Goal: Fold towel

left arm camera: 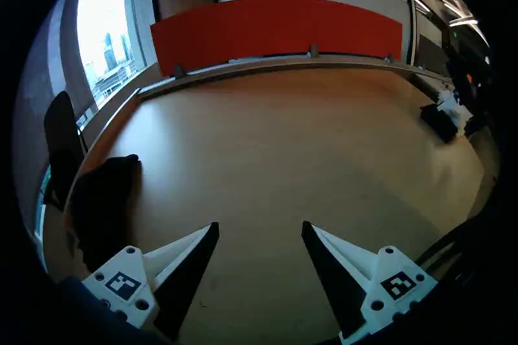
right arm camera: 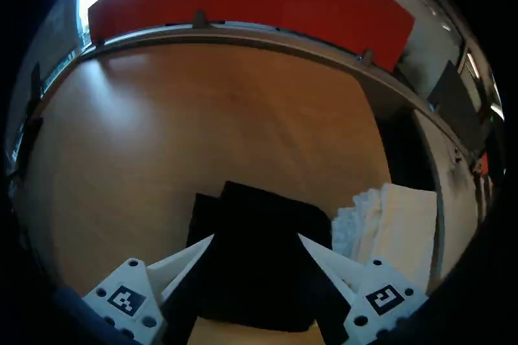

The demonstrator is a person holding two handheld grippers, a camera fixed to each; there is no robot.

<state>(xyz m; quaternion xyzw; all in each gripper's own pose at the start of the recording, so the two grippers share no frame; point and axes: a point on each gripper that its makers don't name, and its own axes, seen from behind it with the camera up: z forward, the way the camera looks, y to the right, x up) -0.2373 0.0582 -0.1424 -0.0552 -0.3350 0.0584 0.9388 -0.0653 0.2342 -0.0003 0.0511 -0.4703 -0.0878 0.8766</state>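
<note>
**Operator:** Report the state of both tools.

**Me:** My right gripper (right arm camera: 256, 237) has its fingers apart, one on each side of the black towel (right arm camera: 265, 261). I cannot tell whether they touch the cloth. My left gripper (left arm camera: 259, 224) is also spread, gripping nothing, over a bare part of the table (left arm camera: 278, 138).

**Operator:** Location of the towel?

**Me:** It is on the near side of the table and looks doubled over. A white stack (right arm camera: 401, 235) sits on the table just beside it.

**Operator:** Failure modes?

**Me:** Three, in my judgement.
1. Closing the right fingers now may pinch only the top layer and pull the fold open.
2. Dragging the towel across the table may rumple it against the white stack.
3. The left gripper holds no corner, so a one-sided lift would let the free side sag.
</note>
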